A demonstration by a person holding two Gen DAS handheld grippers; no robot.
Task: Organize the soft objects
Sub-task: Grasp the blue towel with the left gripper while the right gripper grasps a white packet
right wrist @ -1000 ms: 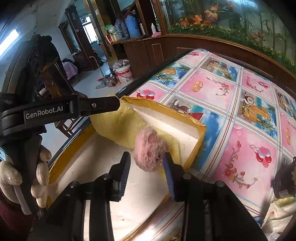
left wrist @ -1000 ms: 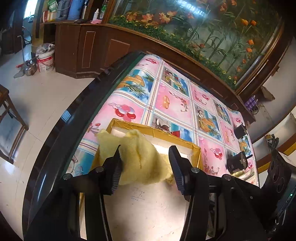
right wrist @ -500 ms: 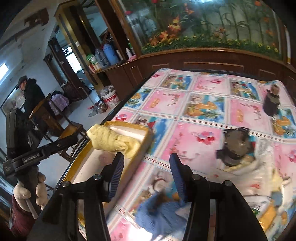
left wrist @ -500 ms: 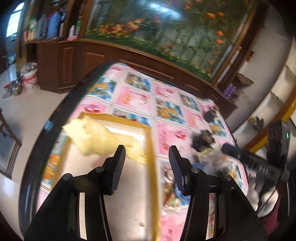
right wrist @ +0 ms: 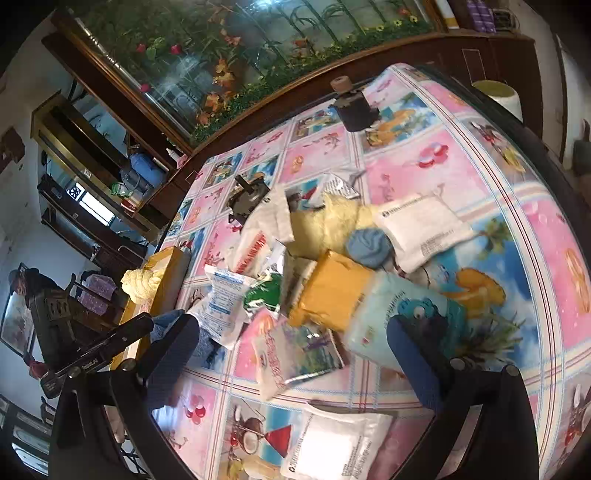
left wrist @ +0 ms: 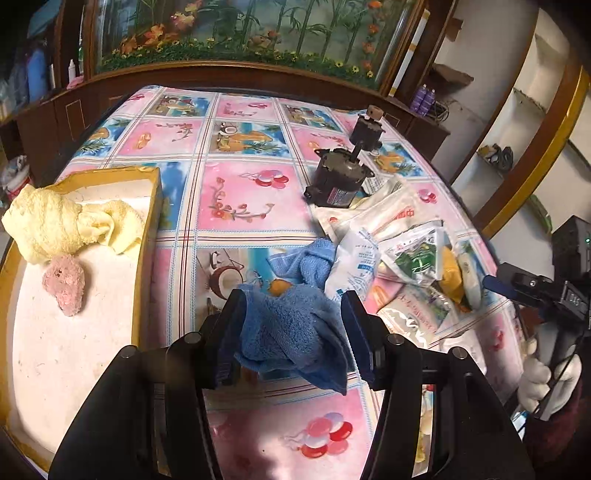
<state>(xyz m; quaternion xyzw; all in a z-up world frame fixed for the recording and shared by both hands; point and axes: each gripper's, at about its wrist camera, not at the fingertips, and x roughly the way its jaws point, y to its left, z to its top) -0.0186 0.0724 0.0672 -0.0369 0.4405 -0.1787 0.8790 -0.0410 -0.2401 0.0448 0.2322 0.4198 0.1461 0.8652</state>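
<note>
A yellow-rimmed white tray (left wrist: 149,206) lies at the table's left and holds a yellow towel (left wrist: 55,225) and a pink plush ball (left wrist: 64,286). My left gripper (left wrist: 293,334) has its jaws around a blue towel (left wrist: 291,328) on the tablecloth, not visibly squeezing it. My right gripper (right wrist: 291,350) is open and empty above a heap of packets (right wrist: 295,354). In the right wrist view a yellow fluffy cloth (right wrist: 332,221) and a blue-grey soft ball (right wrist: 369,242) lie in that heap. The tray (right wrist: 168,273) shows at the left there.
Two dark motor-like metal parts (left wrist: 338,177) stand at the table's far side, the further one also in the right wrist view (right wrist: 354,107). Plastic packets (left wrist: 406,251) are strewn to the right of the blue towel. A wooden cabinet with an aquarium (left wrist: 236,33) runs behind the table.
Both grippers left the tray and swung right over the tablecloth. The right gripper let go of the pink plush ball in the tray. The left gripper now straddles the blue towel.
</note>
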